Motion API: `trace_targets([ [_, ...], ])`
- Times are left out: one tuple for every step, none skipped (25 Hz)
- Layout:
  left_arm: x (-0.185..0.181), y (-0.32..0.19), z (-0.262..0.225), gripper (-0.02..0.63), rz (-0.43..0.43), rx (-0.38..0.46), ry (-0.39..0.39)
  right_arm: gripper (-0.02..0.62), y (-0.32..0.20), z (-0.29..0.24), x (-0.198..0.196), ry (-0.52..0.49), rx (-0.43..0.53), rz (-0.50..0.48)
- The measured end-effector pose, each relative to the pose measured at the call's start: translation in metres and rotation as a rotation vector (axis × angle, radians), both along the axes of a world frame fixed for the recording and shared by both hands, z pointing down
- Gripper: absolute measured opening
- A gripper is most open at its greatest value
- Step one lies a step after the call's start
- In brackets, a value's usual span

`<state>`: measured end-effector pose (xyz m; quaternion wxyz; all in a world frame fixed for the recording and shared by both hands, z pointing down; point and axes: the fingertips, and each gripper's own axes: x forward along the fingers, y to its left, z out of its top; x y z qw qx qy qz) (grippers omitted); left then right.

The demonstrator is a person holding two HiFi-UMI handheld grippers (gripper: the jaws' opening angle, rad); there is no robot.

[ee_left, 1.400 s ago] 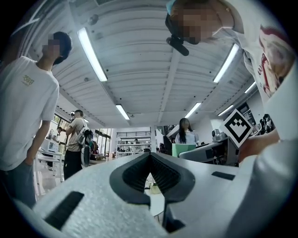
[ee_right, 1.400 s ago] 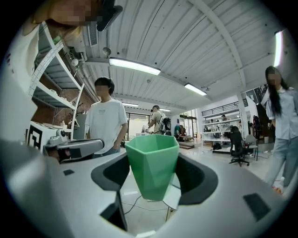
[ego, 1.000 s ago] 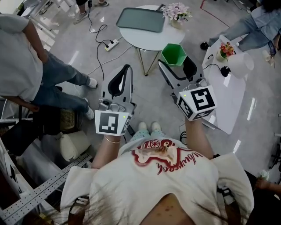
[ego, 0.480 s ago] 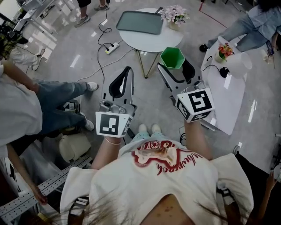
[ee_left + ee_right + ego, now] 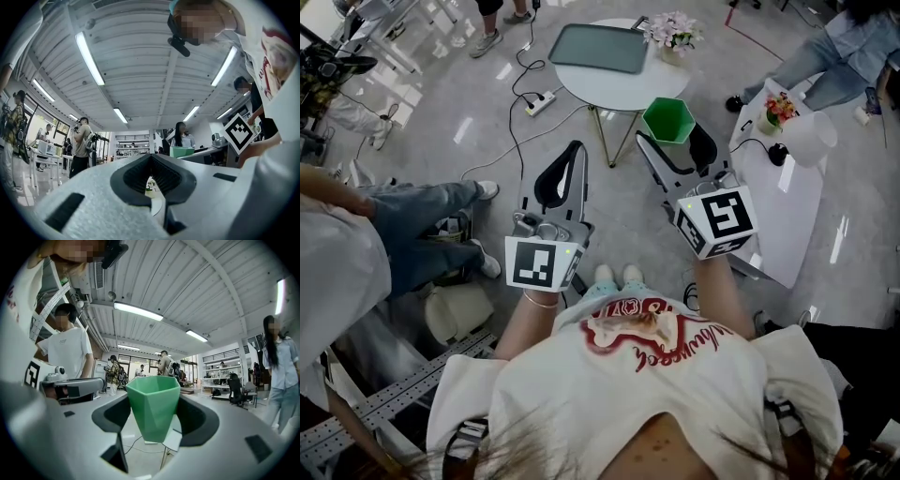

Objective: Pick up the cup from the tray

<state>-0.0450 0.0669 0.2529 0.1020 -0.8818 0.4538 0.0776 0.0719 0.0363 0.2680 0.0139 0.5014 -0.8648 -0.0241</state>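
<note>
In the head view my right gripper [image 5: 673, 141] is shut on a green faceted cup [image 5: 668, 119], held upright in the air in front of the round white table [image 5: 652, 82]. An empty grey-green tray [image 5: 598, 47] lies on that table. The right gripper view shows the cup [image 5: 153, 401] clamped between the two dark jaw pads of the gripper [image 5: 154, 420]. My left gripper [image 5: 572, 150] hangs to the left over the floor, shut with nothing in it; its jaws meet at the tip [image 5: 151, 158].
A pot of pink flowers [image 5: 672, 33] stands on the round table beside the tray. A long white table [image 5: 787, 197] with a small flower pot [image 5: 776, 111] is at the right. A power strip [image 5: 539, 94] and cables lie on the floor. People stand at the left [image 5: 422, 220] and top right.
Both grippers have stayed nearly still, the cup still held. The person at the left has moved further left and down out of the view.
</note>
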Motion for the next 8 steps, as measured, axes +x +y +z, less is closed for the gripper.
trace_targets([
  [0.0001, -0.0001, -0.0002, 0.014, -0.001, -0.001, 0.0, 0.311, -0.0002, -0.0004, 0.0003, 0.0, 0.0, -0.001],
  [0.0002, -0.0001, -0.0001, 0.014, -0.002, -0.001, 0.0, 0.311, -0.0001, -0.0004, 0.0006, 0.001, 0.0, -0.001],
  [0.0002, 0.0003, 0.0, 0.014, -0.003, -0.002, 0.001, 0.311, 0.0004, -0.0001, 0.0007, 0.001, -0.001, -0.002],
  [0.0001, 0.0011, 0.0002, 0.014, -0.004, -0.002, 0.002, 0.311, 0.0013, 0.0002, 0.0006, 0.002, -0.002, -0.002],
  [-0.0002, 0.0022, 0.0003, 0.014, -0.004, -0.002, 0.004, 0.311, 0.0026, 0.0005, 0.0003, 0.002, -0.003, -0.003],
  [-0.0006, 0.0036, 0.0003, 0.014, -0.005, -0.002, 0.005, 0.311, 0.0042, 0.0007, -0.0001, 0.001, -0.003, -0.004],
  [-0.0011, 0.0051, 0.0003, 0.014, -0.006, -0.001, 0.007, 0.311, 0.0057, 0.0009, -0.0007, 0.0, -0.003, -0.005],
  [-0.0016, 0.0066, 0.0003, 0.014, -0.008, -0.001, 0.009, 0.311, 0.0073, 0.001, -0.0014, 0.0, -0.003, -0.006],
])
